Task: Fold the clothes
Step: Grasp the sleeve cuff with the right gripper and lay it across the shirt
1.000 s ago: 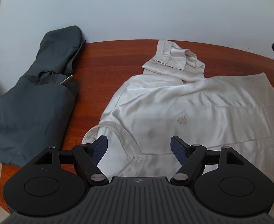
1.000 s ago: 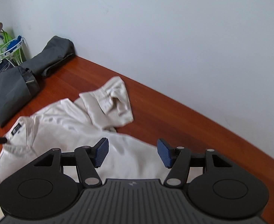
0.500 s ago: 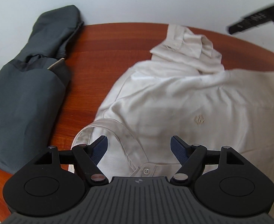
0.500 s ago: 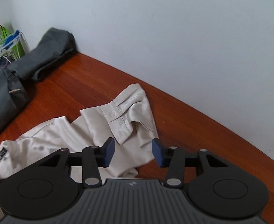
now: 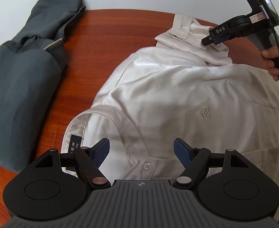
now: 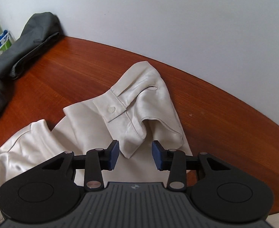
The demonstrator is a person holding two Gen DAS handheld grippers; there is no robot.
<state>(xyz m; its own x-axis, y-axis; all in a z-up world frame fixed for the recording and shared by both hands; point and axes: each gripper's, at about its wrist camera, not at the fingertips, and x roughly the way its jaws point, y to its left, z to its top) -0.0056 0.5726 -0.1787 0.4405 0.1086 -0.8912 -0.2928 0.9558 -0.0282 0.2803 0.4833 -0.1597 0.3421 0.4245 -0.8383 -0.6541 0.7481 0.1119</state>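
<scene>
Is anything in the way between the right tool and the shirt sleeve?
Nothing visible. The right tool is open, and the folded cuff of the sleeve lies directly ahead of its fingers, with only fabric there. The grey garment lies far off by the wall.

Left gripper (image 5: 141, 152): fingers spread wide, nothing between pads, angled downward. Right gripper (image 6: 135, 154): fingers partly apart, narrower gap, nothing clamped; pointed down and forward. Person's hand (image 5: 274, 58) wraps right gripper's handle, fingers curled around grip.
</scene>
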